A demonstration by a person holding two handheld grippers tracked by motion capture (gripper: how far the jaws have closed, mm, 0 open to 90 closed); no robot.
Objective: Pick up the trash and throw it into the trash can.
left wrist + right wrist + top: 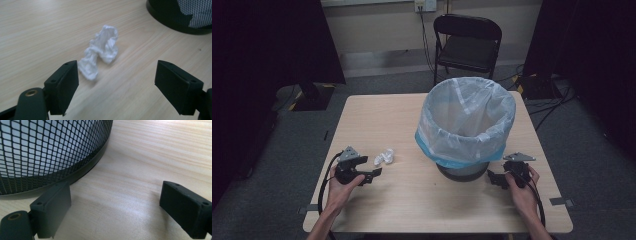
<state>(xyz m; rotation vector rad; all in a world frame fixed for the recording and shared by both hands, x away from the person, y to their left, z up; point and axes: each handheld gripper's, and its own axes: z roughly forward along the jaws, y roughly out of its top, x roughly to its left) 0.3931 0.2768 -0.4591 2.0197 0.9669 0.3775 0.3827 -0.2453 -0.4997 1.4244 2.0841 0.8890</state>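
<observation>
A crumpled white tissue [101, 51] is seen lying on the wooden worktop [402, 210], just ahead of the left gripper [373, 174], whose fingers [62, 86] are spread wide with nothing held between them, the paper sitting beyond the tips and nearer the left finger. Over on the other side, the right gripper [492, 178] is held low beside the base of the black mesh bin [50, 152], which is lined with a pale plastic bag [464, 120]. Its fingers [53, 207] are likewise parted wide and empty, only bare worktop being framed between them.
</observation>
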